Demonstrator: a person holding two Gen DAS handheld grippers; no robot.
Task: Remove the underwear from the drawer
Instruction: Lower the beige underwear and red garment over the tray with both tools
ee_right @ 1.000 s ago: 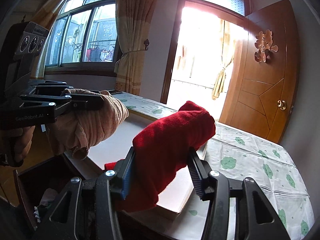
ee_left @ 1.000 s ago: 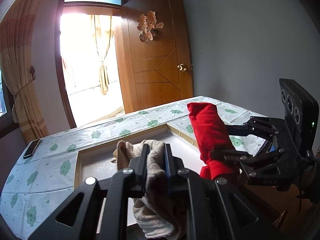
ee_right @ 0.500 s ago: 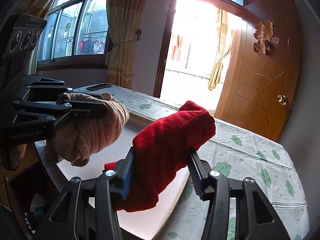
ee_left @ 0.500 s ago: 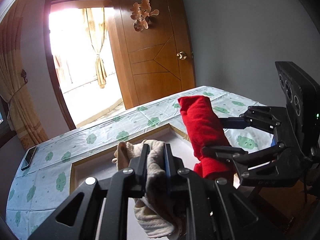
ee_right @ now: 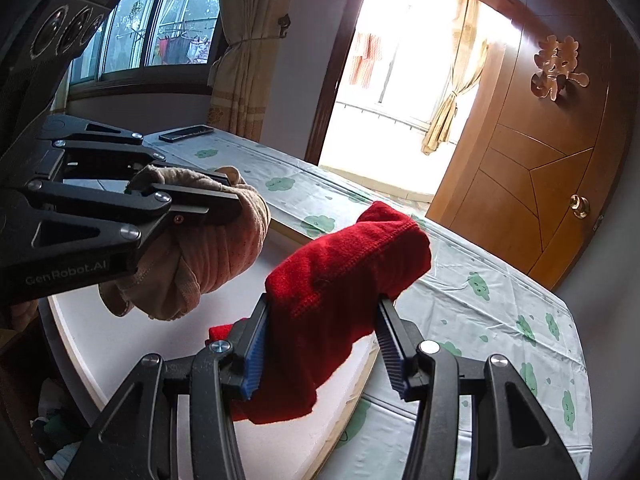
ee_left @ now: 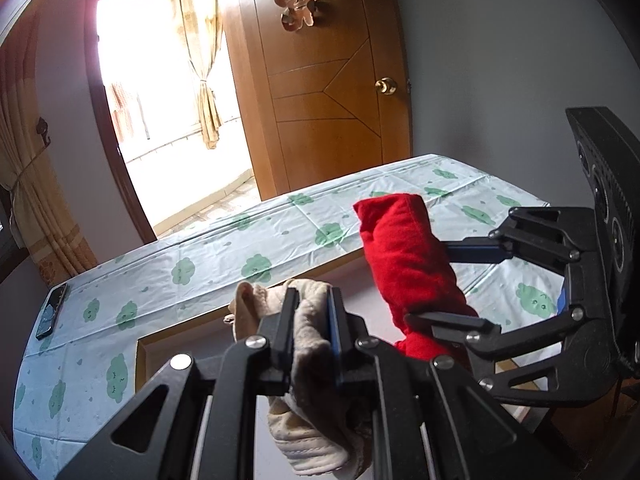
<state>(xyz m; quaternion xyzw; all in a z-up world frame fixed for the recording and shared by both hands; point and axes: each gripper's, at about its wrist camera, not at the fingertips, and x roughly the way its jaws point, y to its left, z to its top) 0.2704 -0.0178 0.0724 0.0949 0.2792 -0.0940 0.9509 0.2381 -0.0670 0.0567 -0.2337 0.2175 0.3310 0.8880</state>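
Observation:
Rolled beige underwear (ee_left: pixel 316 344) is pinched in my left gripper (ee_left: pixel 311 312), which is shut on it, and its loose end hangs below the fingers. To its right, red underwear (ee_left: pixel 408 256) sits folded in my right gripper (ee_left: pixel 452 284). In the right wrist view that gripper (ee_right: pixel 324 320) is shut on the red underwear (ee_right: pixel 348 264), with its blue pads pressing both sides. The left gripper (ee_right: pixel 228 196) holds the beige underwear (ee_right: pixel 216 260) at the left. Both bundles hang above a white board (ee_right: pixel 120 340) on the table.
A cloth with green cloud prints covers the table (ee_left: pixel 200 272). On its far left corner lies a black phone (ee_left: pixel 51 316). An open drawer with clothes (ee_right: pixel 52 432) shows at the lower left. Behind the table are a wooden door (ee_left: pixel 328 100), a bright doorway and curtains.
Both grippers have travelled sideways over the table, each still holding its bundle. The door and doorway have shifted across both views, and the drawer has slid towards the lower left corner.

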